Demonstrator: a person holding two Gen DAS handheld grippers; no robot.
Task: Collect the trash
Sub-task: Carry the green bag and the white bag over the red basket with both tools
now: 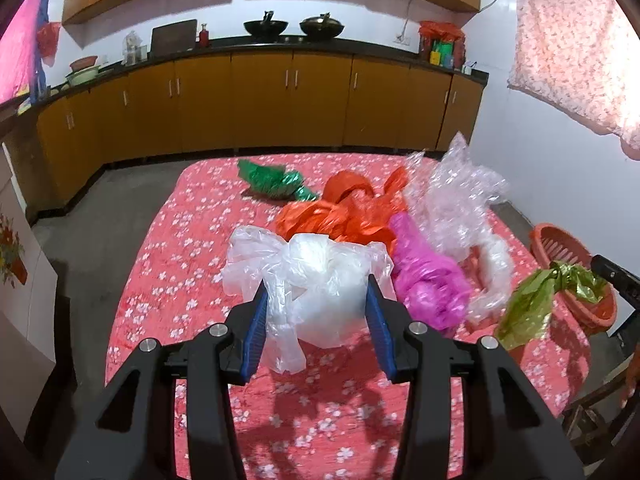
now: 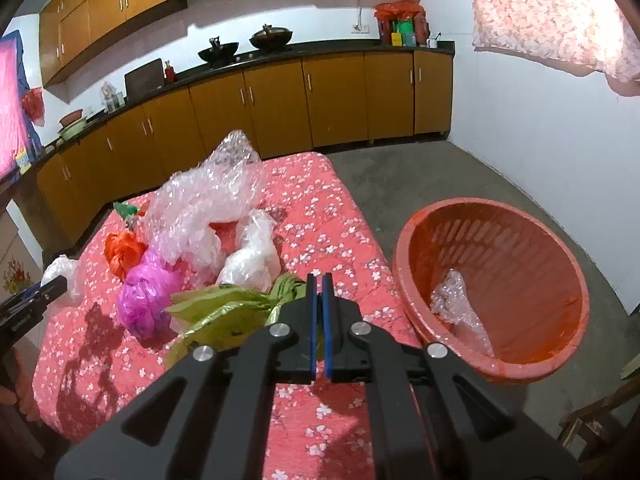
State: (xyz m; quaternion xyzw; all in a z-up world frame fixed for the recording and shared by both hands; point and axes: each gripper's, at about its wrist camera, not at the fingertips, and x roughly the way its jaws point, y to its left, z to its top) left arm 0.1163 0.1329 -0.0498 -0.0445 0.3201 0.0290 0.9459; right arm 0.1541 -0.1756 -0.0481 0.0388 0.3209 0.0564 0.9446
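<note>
On the left, the left gripper point(image 1: 318, 312) has its jaws closed on a white plastic bag point(image 1: 316, 280), lifted just clear of the floral-covered counter point(image 1: 168, 264), apparently for carrying to the basket. Left on the cloth are one green foil wrapper point(image 1: 272, 180), one orange bag point(image 1: 344, 212), one magenta bag point(image 1: 424, 276) and one heap of bubble wrap point(image 1: 452, 200). On the right, the right gripper point(image 2: 319, 280), jaws pressed narrow, pinches one olive-green bag point(image 2: 224, 312) beside the single orange basket point(image 2: 560, 264), which holds one bubble-wrap scrap point(image 2: 452, 300).

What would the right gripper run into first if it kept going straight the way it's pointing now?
Probably the flowered tablecloth. The right gripper, shut on the green bag, aims past the basket, though depth is unclear.
</note>
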